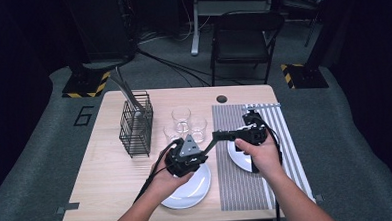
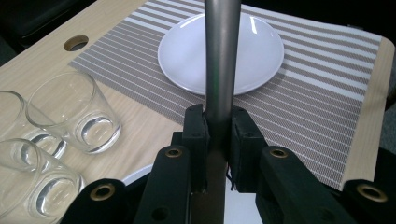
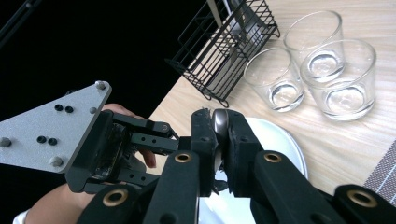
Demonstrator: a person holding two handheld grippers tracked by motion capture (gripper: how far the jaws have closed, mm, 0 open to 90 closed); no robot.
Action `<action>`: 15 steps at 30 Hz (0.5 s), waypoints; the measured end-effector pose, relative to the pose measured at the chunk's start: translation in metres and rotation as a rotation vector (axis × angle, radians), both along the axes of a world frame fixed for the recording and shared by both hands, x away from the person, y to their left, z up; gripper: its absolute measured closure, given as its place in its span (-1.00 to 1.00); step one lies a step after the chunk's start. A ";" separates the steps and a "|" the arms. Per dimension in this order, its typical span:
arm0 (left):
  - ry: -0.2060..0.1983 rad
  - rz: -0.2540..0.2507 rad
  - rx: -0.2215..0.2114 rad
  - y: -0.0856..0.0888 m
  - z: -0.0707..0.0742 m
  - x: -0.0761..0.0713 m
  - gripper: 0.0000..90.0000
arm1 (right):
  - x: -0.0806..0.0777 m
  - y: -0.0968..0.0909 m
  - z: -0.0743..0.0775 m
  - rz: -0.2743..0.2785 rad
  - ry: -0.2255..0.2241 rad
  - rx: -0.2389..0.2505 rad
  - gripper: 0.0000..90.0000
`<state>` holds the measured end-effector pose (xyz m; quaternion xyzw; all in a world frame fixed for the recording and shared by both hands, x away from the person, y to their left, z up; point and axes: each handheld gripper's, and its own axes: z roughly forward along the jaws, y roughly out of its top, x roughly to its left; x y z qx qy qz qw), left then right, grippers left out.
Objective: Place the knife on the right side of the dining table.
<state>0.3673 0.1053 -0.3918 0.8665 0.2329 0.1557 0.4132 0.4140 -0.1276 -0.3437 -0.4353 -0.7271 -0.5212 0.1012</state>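
Between the two grippers a grey utensil (image 1: 220,135) spans, held level above the table (image 1: 102,189). High view: left gripper (image 1: 202,151) over the near plate (image 1: 188,197), right gripper (image 1: 220,135) over the far plate (image 1: 238,156) on the striped mat (image 1: 237,189). Left gripper view: pads clamped on the utensil's handle (image 2: 219,60), far plate behind, glasses (image 2: 70,116) at left. Right gripper view: pads clenched on its rounded end (image 3: 220,122), left gripper's grey plate, the rack (image 3: 224,46) and three glasses beyond. Which kind of utensil, cannot tell.
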 end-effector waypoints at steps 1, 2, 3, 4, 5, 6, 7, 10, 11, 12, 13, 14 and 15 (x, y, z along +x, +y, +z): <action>0.000 0.002 -0.007 0.000 0.000 0.001 0.71 | 0.000 -0.001 0.001 -0.007 0.002 0.002 0.86; 0.011 0.007 -0.019 0.001 0.000 0.002 0.71 | 0.000 -0.001 0.001 -0.007 0.002 0.002 0.86; 0.019 0.008 -0.030 0.003 0.001 0.003 0.64 | 0.001 -0.001 0.001 -0.014 -0.002 0.001 0.86; 0.012 0.014 -0.034 0.004 0.001 0.003 0.62 | 0.001 -0.003 0.003 -0.025 -0.004 0.000 0.86; 0.016 0.015 -0.032 0.005 0.001 0.002 0.60 | 0.001 -0.004 0.004 -0.033 -0.005 0.001 0.86; 0.014 0.023 -0.040 0.006 0.001 0.002 0.57 | 0.002 -0.006 0.004 -0.040 -0.010 0.001 0.86; 0.014 0.027 -0.036 0.008 0.001 0.002 0.55 | 0.003 -0.008 0.005 -0.048 -0.010 0.002 0.86; 0.027 0.045 -0.067 0.015 0.001 0.002 0.47 | 0.006 -0.016 0.008 -0.075 -0.003 0.012 0.86; 0.027 0.045 -0.067 0.015 0.001 0.002 0.45 | 0.006 -0.017 0.008 -0.080 -0.004 0.015 0.86; 0.023 0.045 -0.069 0.017 0.001 0.002 0.45 | 0.006 -0.017 0.008 -0.080 -0.004 0.015 0.86; 0.020 0.059 -0.073 0.018 0.000 0.002 0.40 | 0.007 -0.019 0.008 -0.088 -0.005 0.019 0.86; 0.020 0.060 -0.074 0.019 0.000 0.002 0.35 | 0.008 -0.020 0.009 -0.092 -0.004 0.018 0.86; 0.024 0.062 -0.076 0.021 0.000 0.002 0.32 | 0.008 -0.021 0.009 -0.095 -0.005 0.018 0.86</action>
